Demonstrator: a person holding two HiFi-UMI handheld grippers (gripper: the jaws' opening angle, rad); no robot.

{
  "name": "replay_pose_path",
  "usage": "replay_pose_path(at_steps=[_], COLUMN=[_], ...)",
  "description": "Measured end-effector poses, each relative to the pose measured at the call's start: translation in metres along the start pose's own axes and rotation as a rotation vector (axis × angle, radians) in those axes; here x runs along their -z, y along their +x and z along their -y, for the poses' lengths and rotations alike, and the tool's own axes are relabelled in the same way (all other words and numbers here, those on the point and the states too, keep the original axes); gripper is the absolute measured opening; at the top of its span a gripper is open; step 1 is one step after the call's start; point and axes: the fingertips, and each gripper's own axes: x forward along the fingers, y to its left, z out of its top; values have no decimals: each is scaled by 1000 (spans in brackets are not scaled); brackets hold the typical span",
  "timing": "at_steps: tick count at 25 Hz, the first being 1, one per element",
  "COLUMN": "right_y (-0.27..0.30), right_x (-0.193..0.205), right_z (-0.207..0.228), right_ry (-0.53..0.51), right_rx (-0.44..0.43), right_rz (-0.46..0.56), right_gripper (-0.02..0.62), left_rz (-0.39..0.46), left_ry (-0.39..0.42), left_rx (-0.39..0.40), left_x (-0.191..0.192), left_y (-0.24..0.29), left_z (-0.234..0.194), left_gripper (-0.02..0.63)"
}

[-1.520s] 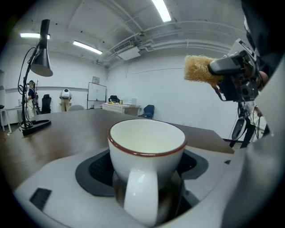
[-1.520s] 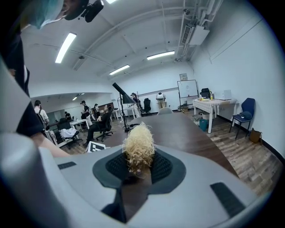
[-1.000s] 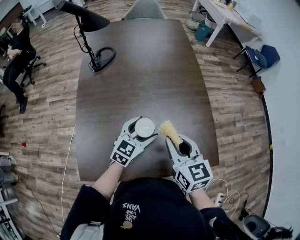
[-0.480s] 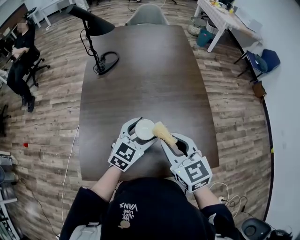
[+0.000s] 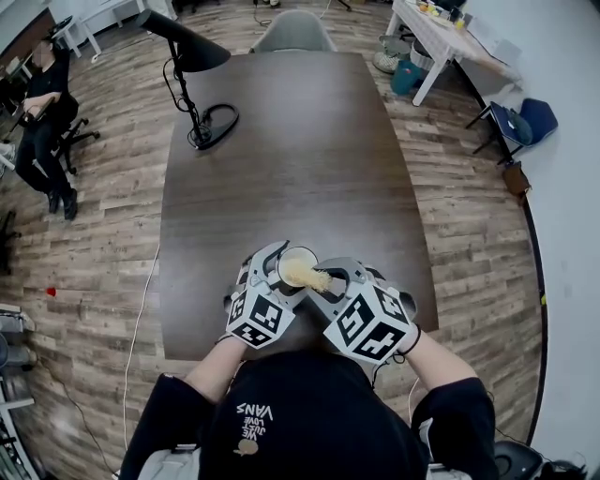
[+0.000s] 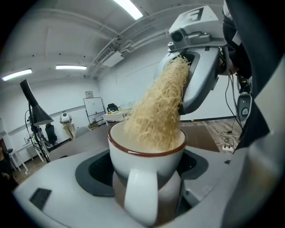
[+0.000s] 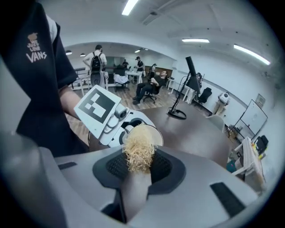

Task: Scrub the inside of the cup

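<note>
A white cup (image 5: 293,262) with a dark red rim sits between the jaws of my left gripper (image 5: 281,273), which is shut on it near the table's front edge. In the left gripper view the cup (image 6: 147,162) stands upright with its handle (image 6: 141,198) toward the camera. My right gripper (image 5: 328,282) is shut on the handle of a yellow fibrous scrubber (image 5: 306,274). It is tilted over from the right, and the scrubber head (image 6: 158,111) dips into the cup's mouth. From the right gripper view the scrubber (image 7: 139,153) hides most of the cup's opening (image 7: 154,134).
The cup is held over the dark wooden table (image 5: 300,159). A black lamp (image 5: 192,84) stands at the table's far left and a grey chair (image 5: 292,28) at its far end. A person (image 5: 42,112) sits far left. A white desk (image 5: 450,33) stands at the upper right.
My right gripper has swung left and tipped over toward the cup. The scrubber went from beside the cup's rim down into its mouth. The left gripper kept hold of the cup.
</note>
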Motion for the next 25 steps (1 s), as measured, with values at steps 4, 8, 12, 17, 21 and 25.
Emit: replay_pose_path(at_steps=[4, 8, 12, 17, 21, 25], right_y=[16, 21, 20, 19, 23, 19], right_x=[0, 3, 10, 15, 5, 1], right_z=[-4, 5, 3, -15, -16, 6], right_ry=[-153, -127, -140, -170, -155, -116], right_rx=[2, 7, -17, -125, -114, -28], right_rz=[-119, -158, -217, -273, -238, -227], right_gripper=[98, 100, 100, 98, 98, 98], left_rz=[0, 1, -12, -10, -11, -5], left_ry=[18, 23, 63, 65, 61, 50], left_rx=[6, 3, -3, 10, 15, 12], left_x=[0, 1, 1, 2, 3, 3], left_y=[-2, -6, -5, -3, -2, -2], left_z=[6, 9, 10, 15, 16, 21], left_gripper=[408, 408, 408, 408, 408, 408])
